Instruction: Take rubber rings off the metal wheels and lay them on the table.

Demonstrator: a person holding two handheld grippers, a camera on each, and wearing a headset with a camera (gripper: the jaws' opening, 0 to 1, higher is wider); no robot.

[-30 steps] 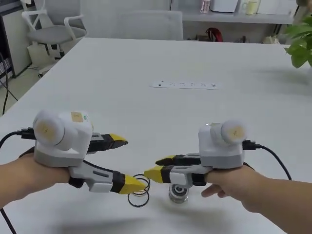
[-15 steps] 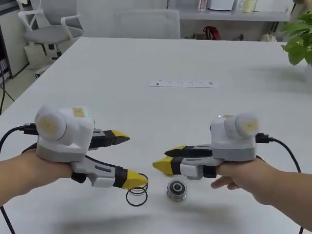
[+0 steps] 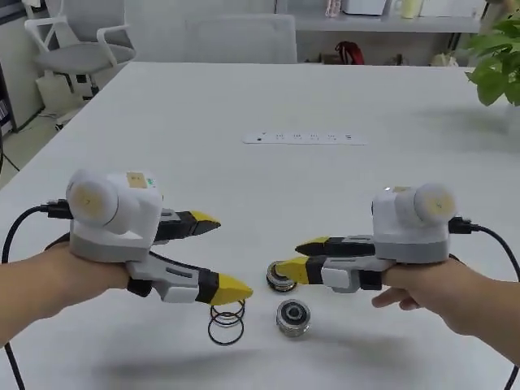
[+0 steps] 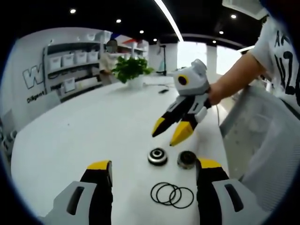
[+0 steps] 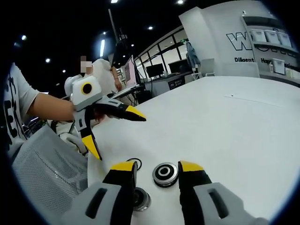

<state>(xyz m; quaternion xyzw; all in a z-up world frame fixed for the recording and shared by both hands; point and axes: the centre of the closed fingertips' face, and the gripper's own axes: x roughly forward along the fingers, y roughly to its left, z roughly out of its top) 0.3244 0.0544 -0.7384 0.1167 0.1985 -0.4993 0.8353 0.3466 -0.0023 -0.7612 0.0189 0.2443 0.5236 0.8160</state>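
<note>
Office; white desk bore loose black rubber rings. Gaped empty: left tongs, right tongs. Right tongs framed silver metal wheel; next probably: clamp it, peel its ring.

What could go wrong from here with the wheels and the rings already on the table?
1. The right gripper is open beside the farther metal wheel, which lies loose on the smooth table; a slightly off grasp may push it away.
2. The rubber rings lie loose below the left gripper; its lower jaw could sweep them.
3. The gripper tips face each other closely and might collide.
</note>
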